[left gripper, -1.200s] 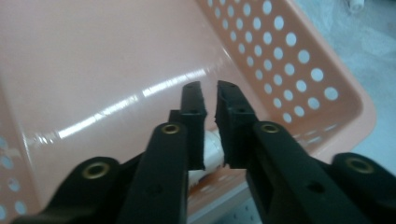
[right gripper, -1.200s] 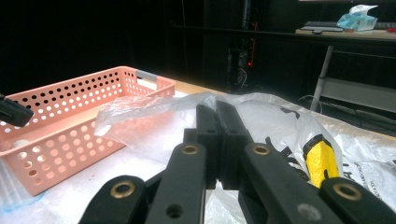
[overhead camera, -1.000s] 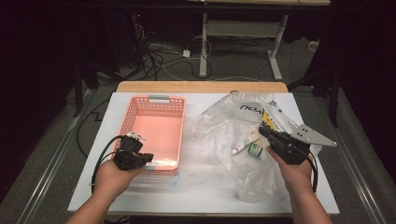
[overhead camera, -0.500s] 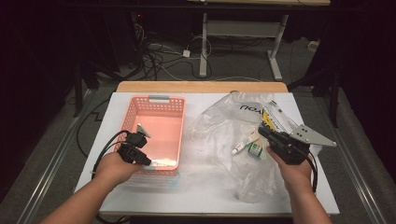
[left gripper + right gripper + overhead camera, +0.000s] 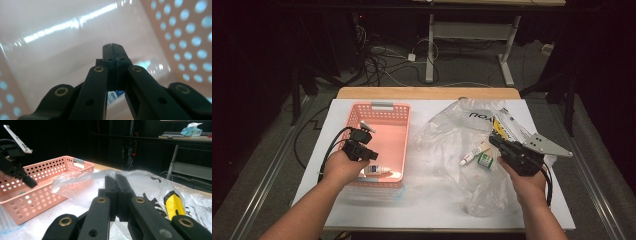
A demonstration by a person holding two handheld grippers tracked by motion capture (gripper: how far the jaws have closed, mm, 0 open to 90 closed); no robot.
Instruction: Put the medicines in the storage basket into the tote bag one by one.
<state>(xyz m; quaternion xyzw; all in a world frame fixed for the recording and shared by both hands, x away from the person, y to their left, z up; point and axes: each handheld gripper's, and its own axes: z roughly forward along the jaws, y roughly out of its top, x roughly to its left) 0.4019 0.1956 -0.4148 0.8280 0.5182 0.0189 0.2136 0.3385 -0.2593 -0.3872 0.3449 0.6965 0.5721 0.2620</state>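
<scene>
**A:** Basket first. It is pink, with holes in its sides, and it sits on the left part of the table. A small bottle lies inside it, at the end near the person.

**B:** Where is the left gripper?

**A:** Over the basket, pointing down into it, just above the bottle. Its jaws are pressed tight together and hold nothing. In the left gripper view you can see the pink floor behind them.

**B:** And the right gripper?

**A:** Clenched too, and empty. It rests by the clear plastic bag on the right side.

**B:** What would be good to do now?

**A:** I think things go from the bag into the basket. The right one should open its jaws first, then go slowly to the white tube or the little green box and pinch just that.

**B:** What could get in the way?

**A:** The bag. It is crinkly and puffs up around the tube and box, so the jaws might grab plastic too. A yellow thing sits in the bag close by.
</scene>
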